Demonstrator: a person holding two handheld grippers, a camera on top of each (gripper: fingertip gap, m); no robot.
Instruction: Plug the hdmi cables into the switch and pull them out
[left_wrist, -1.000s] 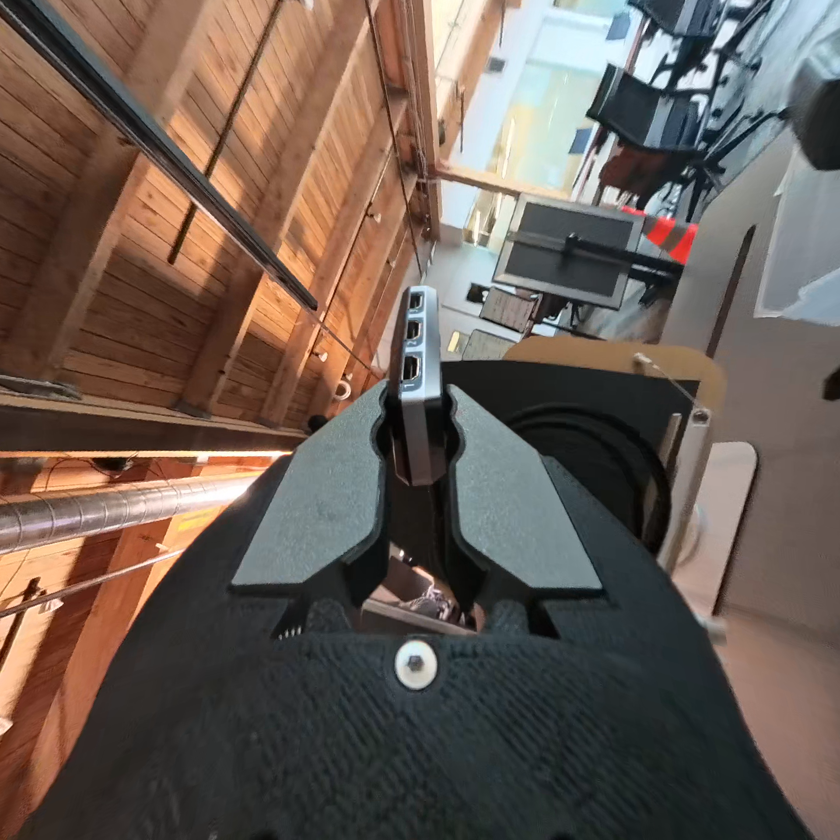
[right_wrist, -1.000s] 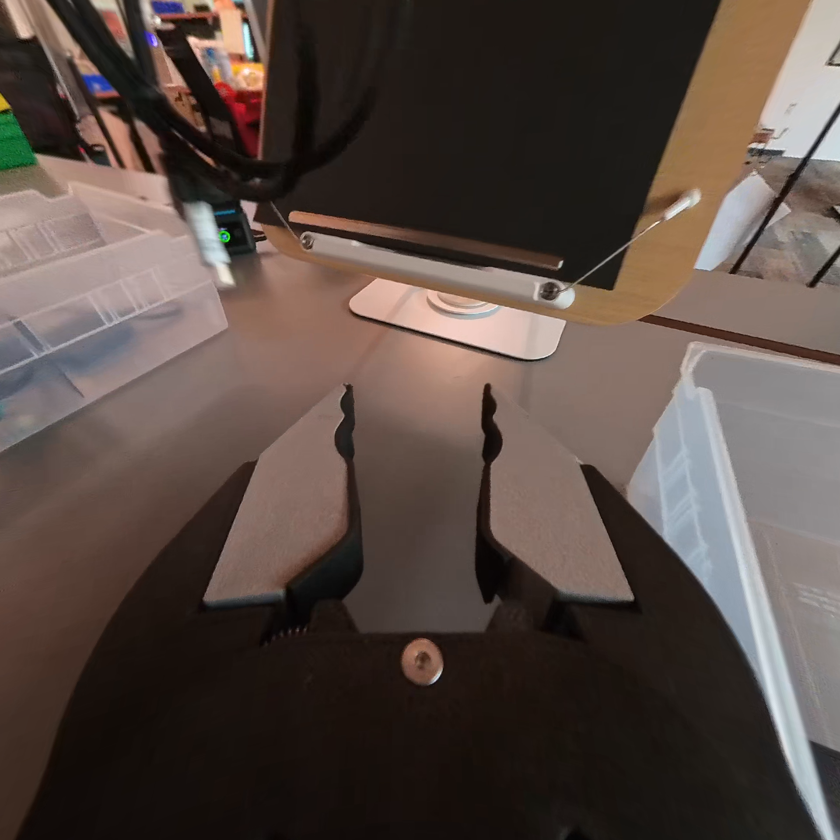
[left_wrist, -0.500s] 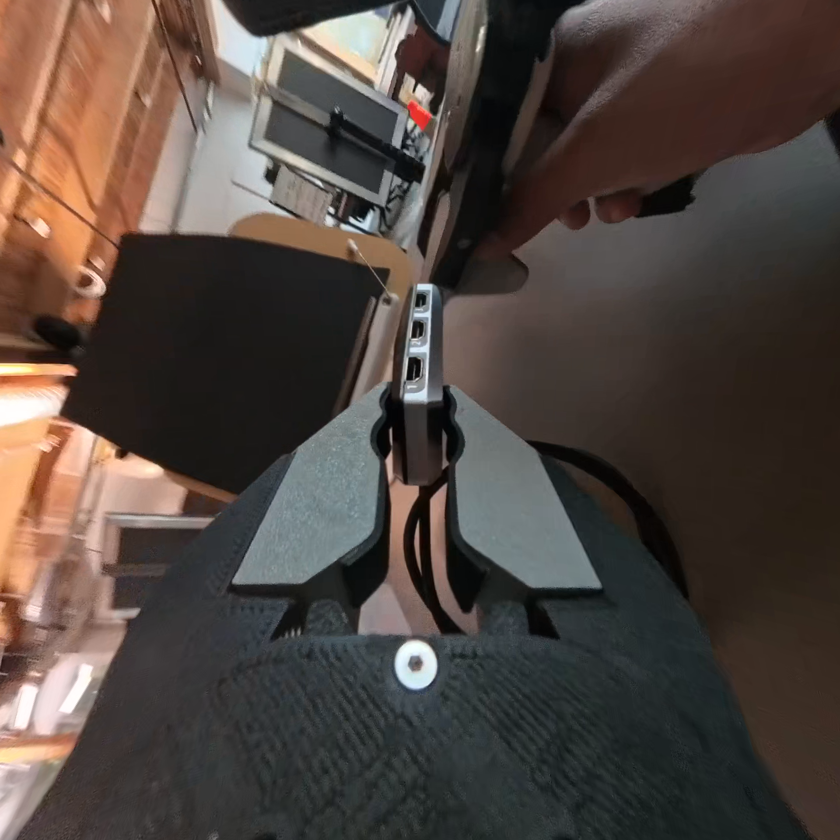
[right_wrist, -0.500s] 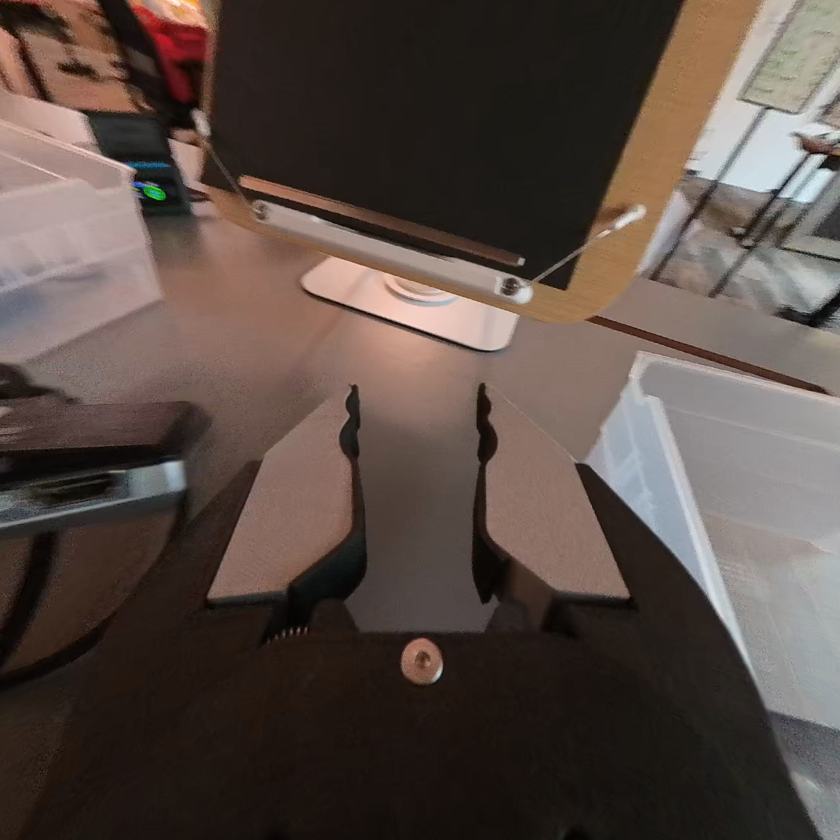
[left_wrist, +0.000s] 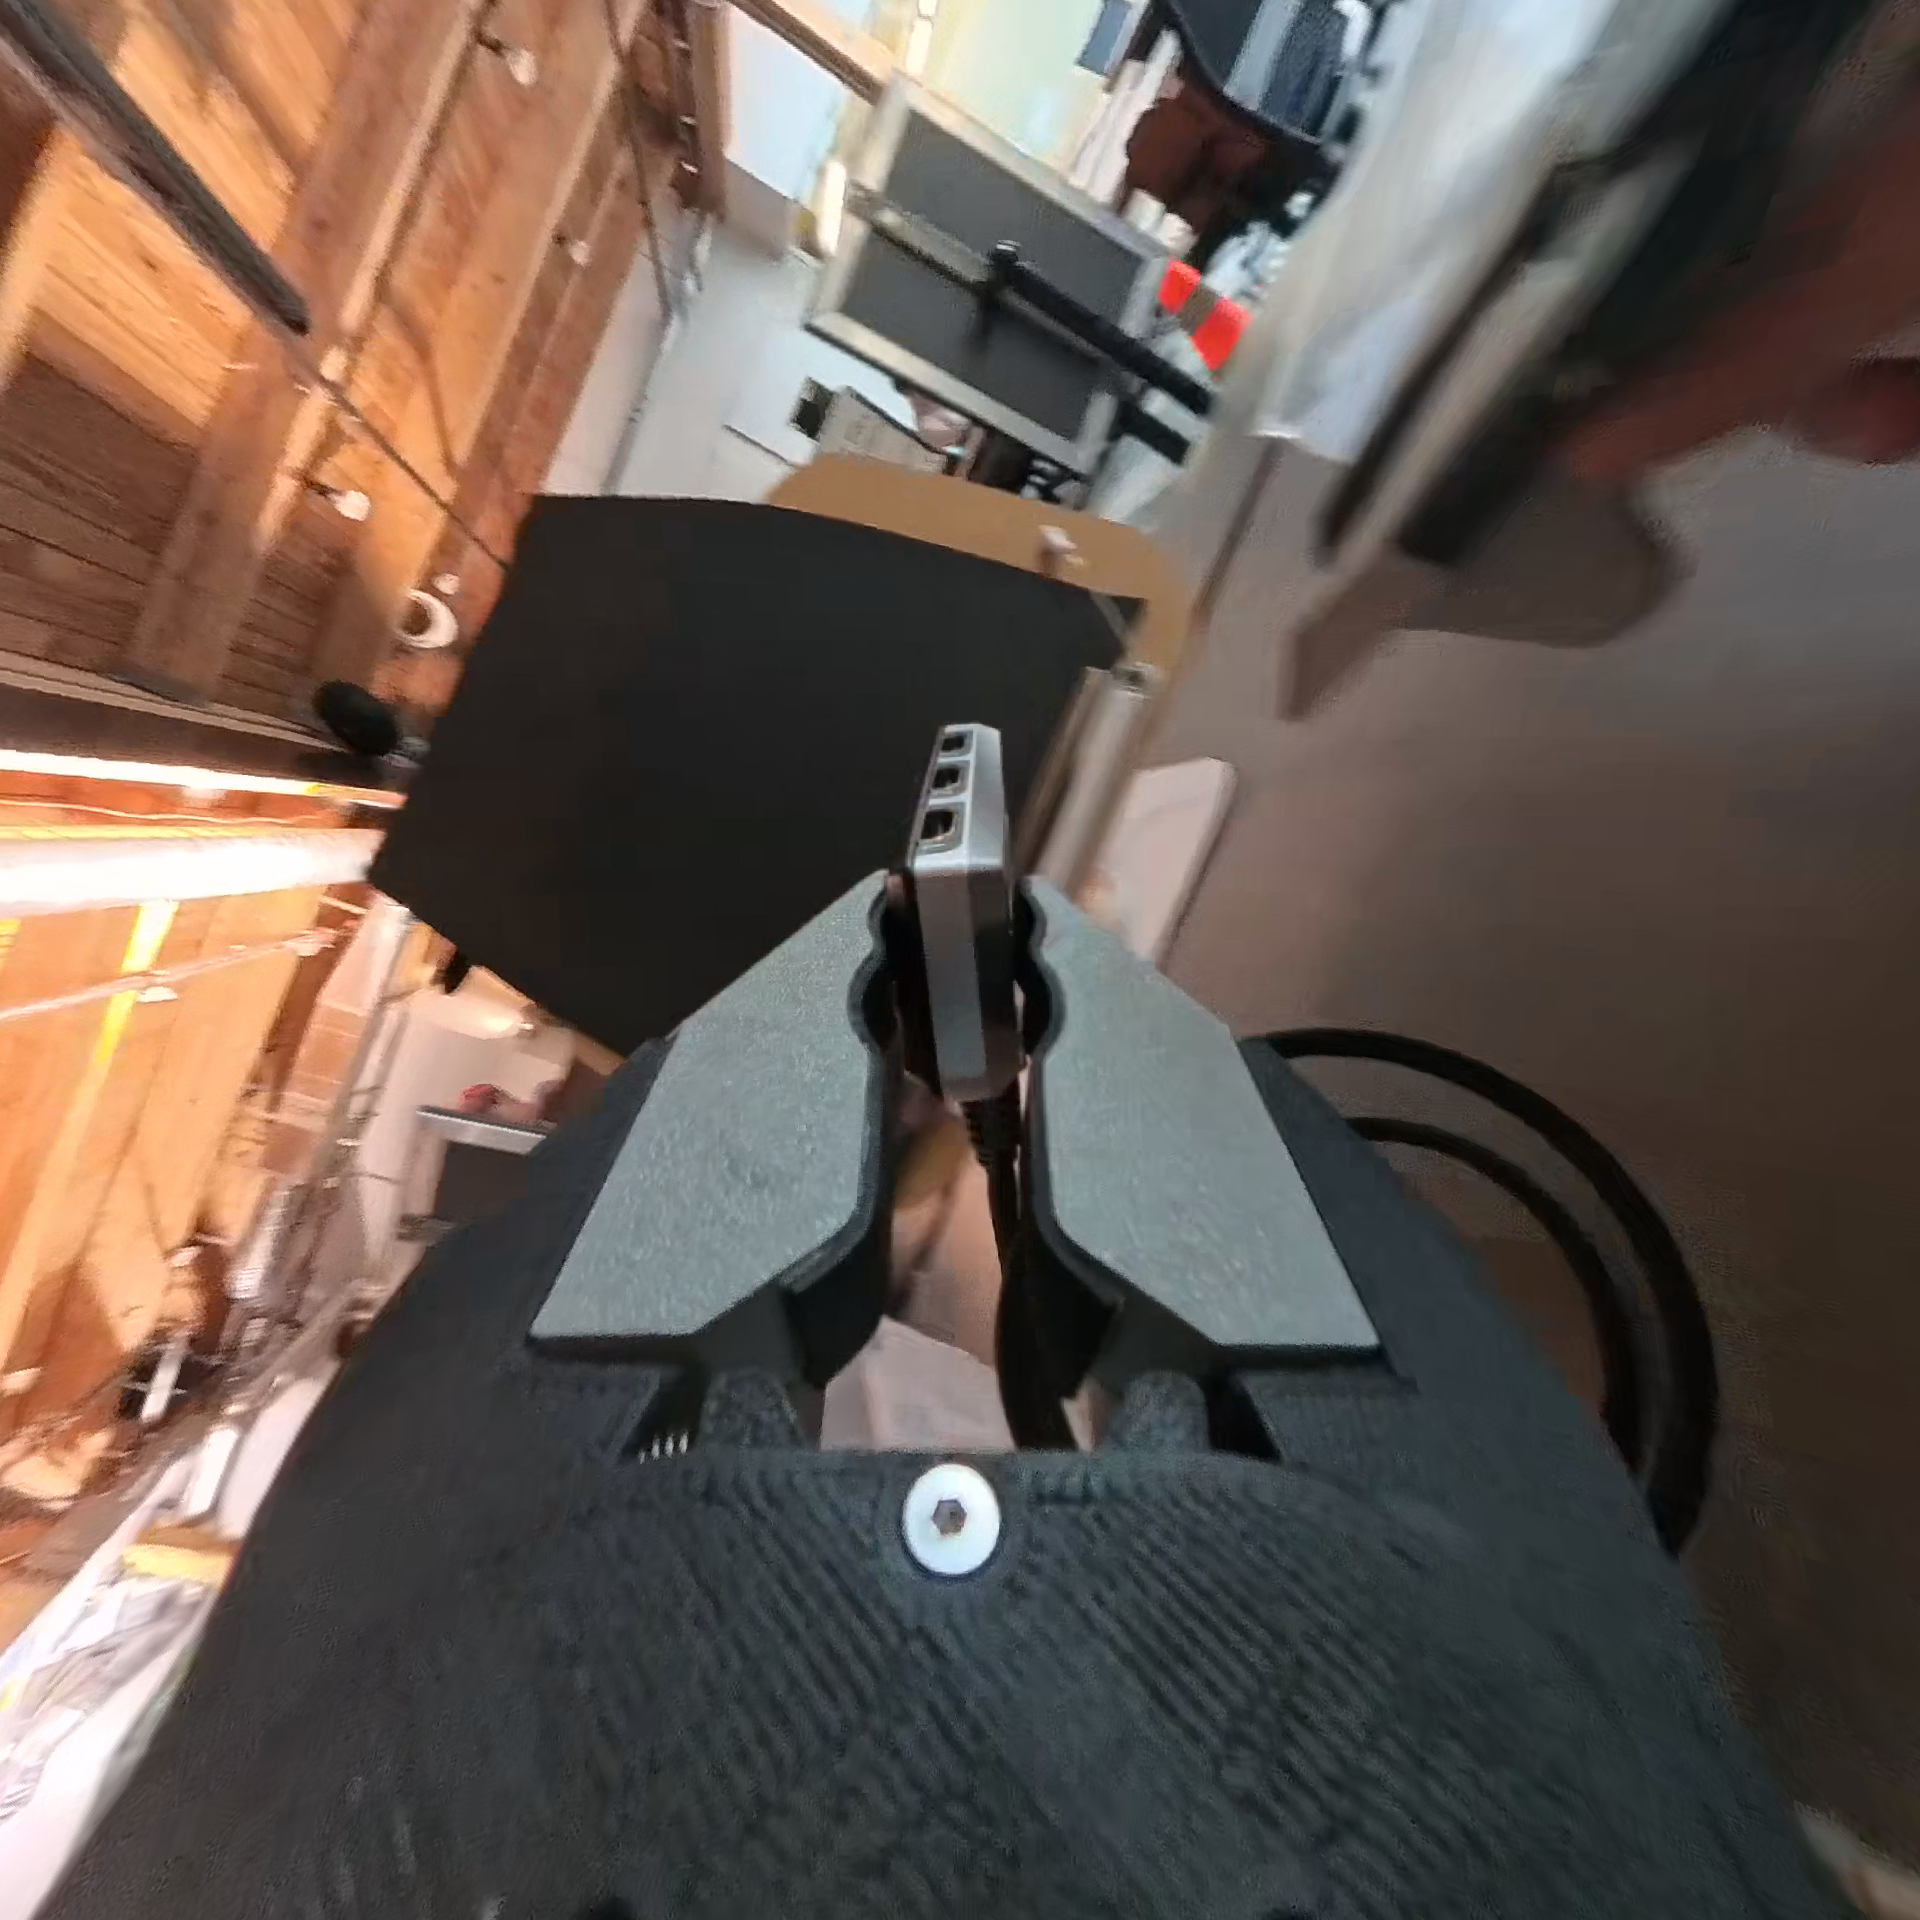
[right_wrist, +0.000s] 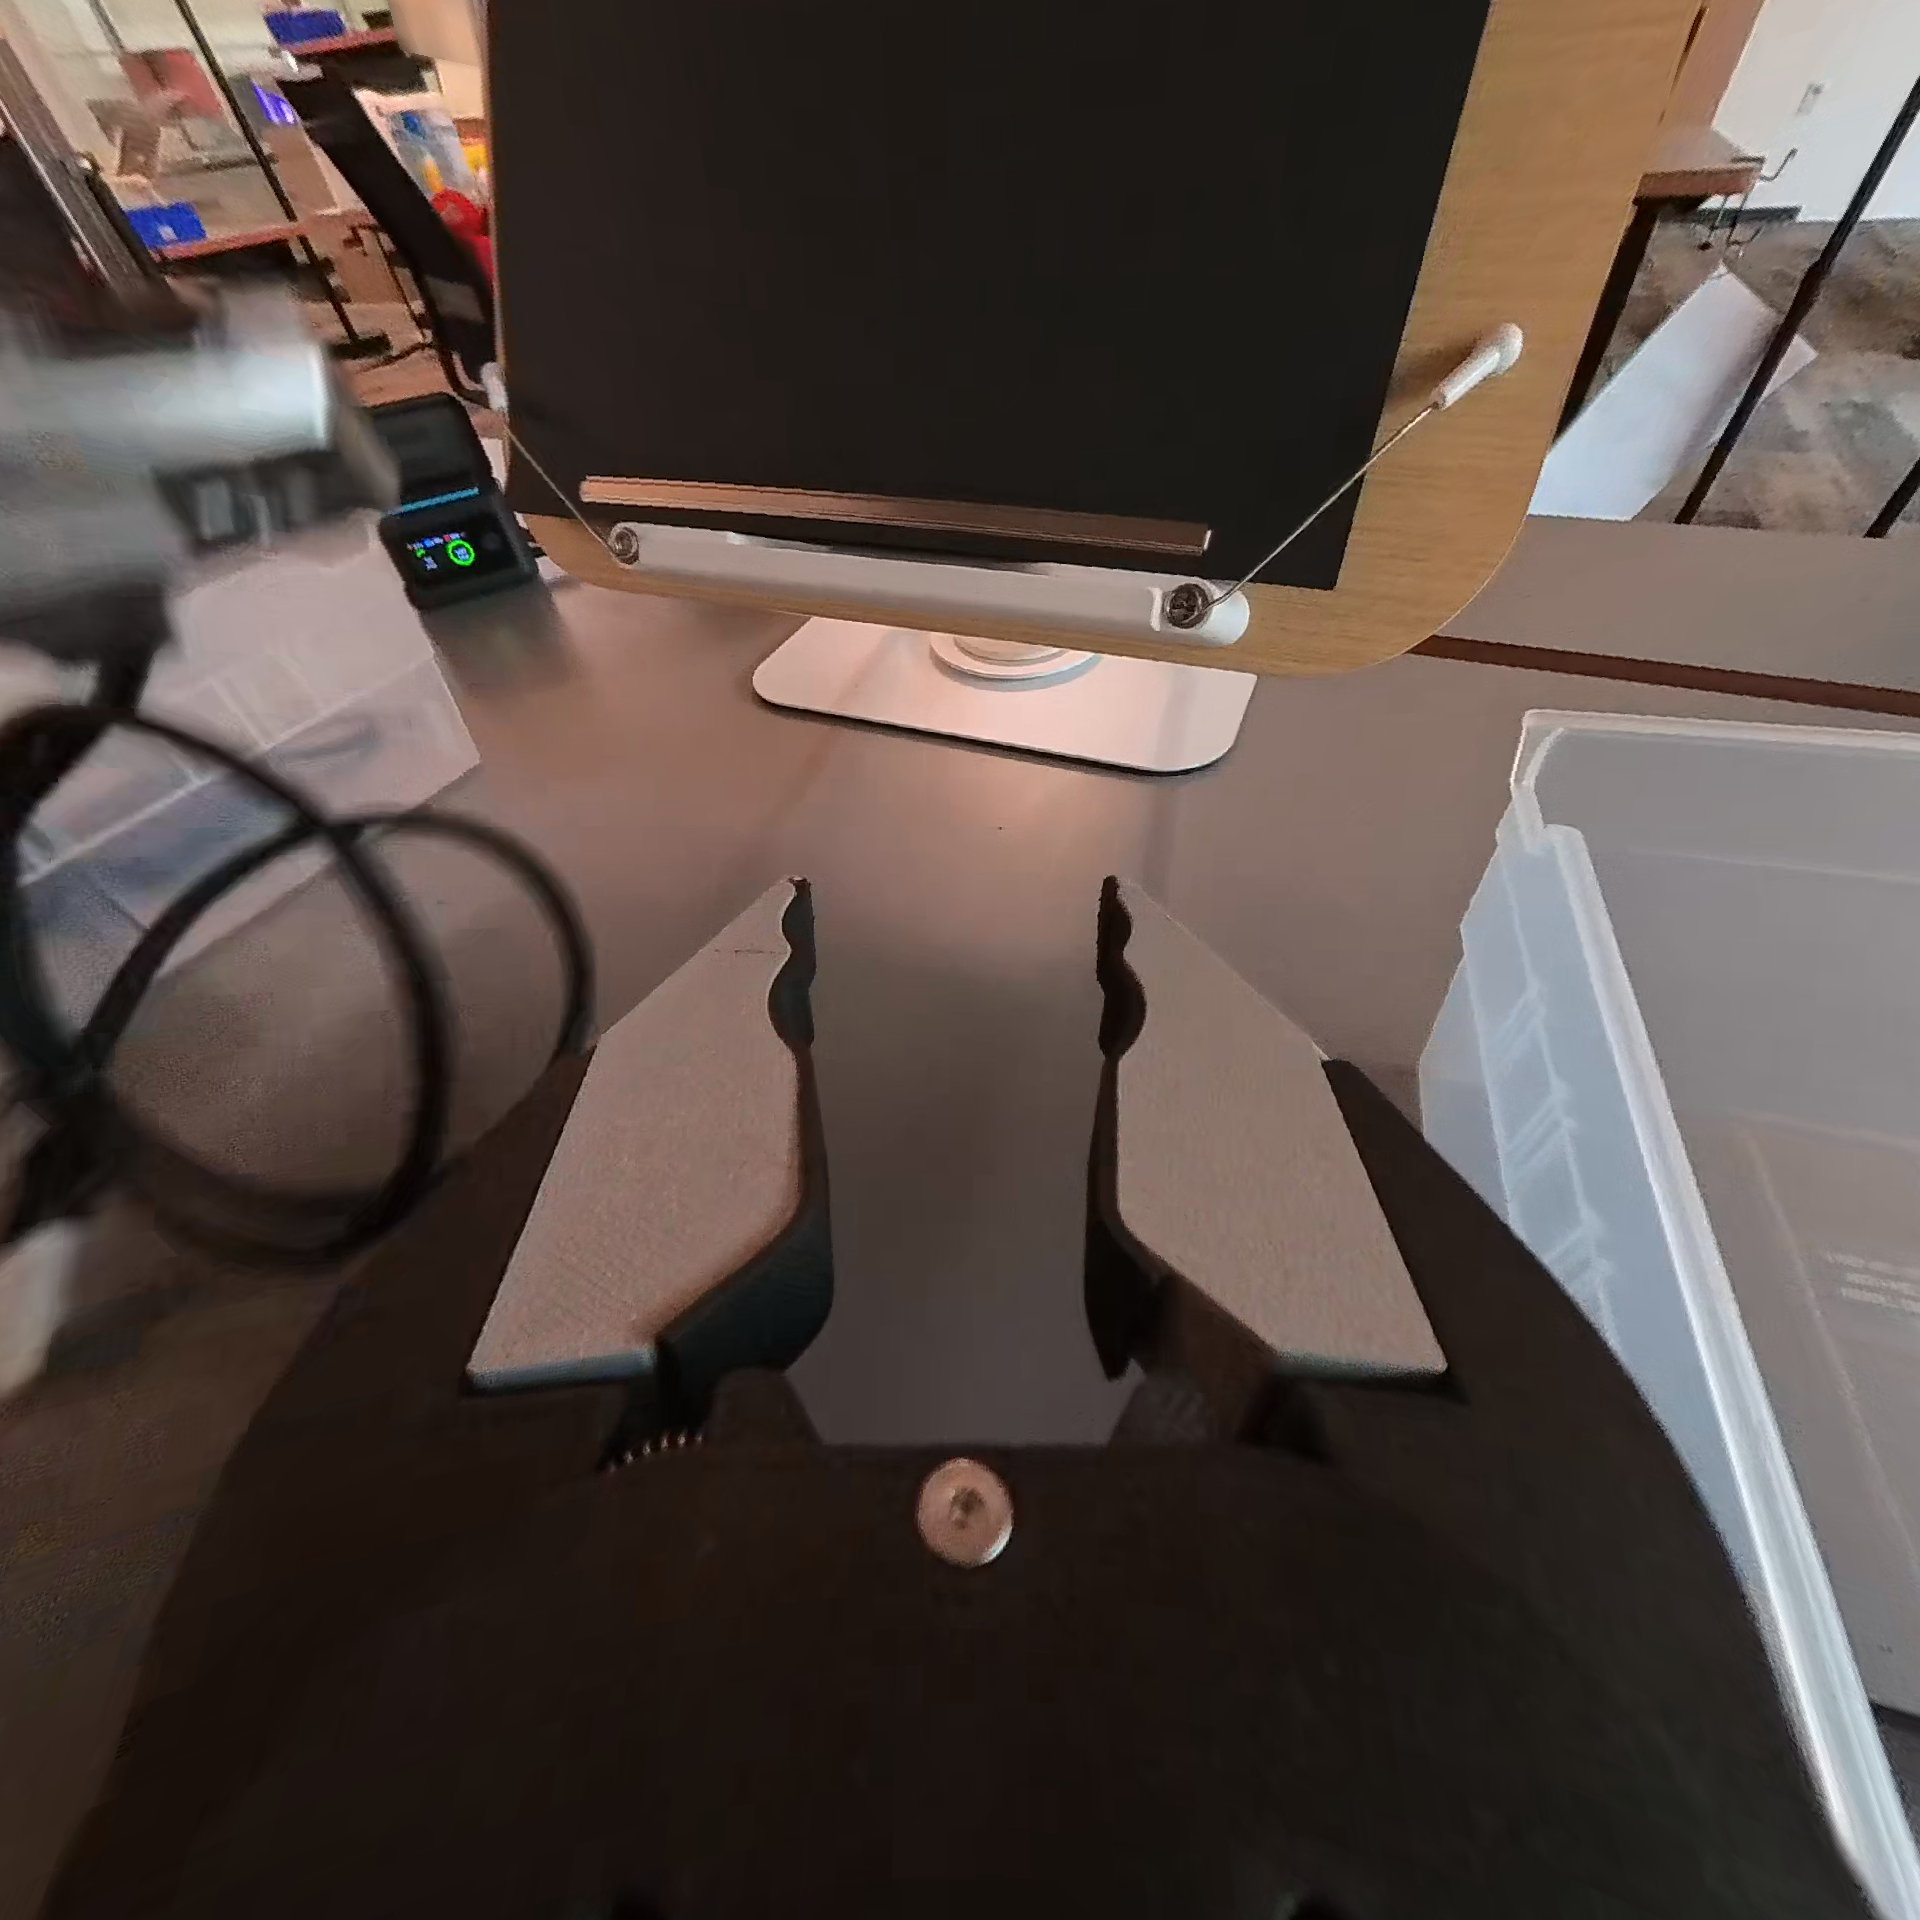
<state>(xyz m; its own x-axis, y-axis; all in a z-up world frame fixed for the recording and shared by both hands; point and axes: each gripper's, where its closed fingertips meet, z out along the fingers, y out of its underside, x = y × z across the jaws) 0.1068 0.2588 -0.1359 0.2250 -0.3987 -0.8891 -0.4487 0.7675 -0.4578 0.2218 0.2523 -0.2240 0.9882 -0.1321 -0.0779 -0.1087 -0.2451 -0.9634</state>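
The grey switch (left_wrist: 961, 914) was clamped on its two flat sides by the left gripper (left_wrist: 956, 904), and both pads pressed on it. It stood on edge, with its row of three ports turned away from the camera, and no plug sat in any of them. A black cable (left_wrist: 1003, 1195) left the near end of the switch, passed between the fingers and made loops (left_wrist: 1538, 1195) on the right side over the grey table (left_wrist: 1507, 883). In the right wrist view the same switch (right_wrist: 166, 405) was a blurred grey shape at the left edge, and the cable loops (right_wrist: 343, 997) hung under it, above the table.

The right gripper (right_wrist: 956, 904) was released, its jaws wide apart with only the table between them. It was seen blurred in the upper right of the left wrist view, with a hand (left_wrist: 1787, 395) on it.

Beyond both grippers stood a black panel (right_wrist: 966, 239) on a wooden board with a white base (right_wrist: 997, 707). Beside it on the left was a small black device with a lit screen (right_wrist: 457, 551). A clear plastic bin (right_wrist: 1704, 1091) stood close on the right of the right gripper, and another clear box (right_wrist: 301, 675) lay on the left, behind the loops.
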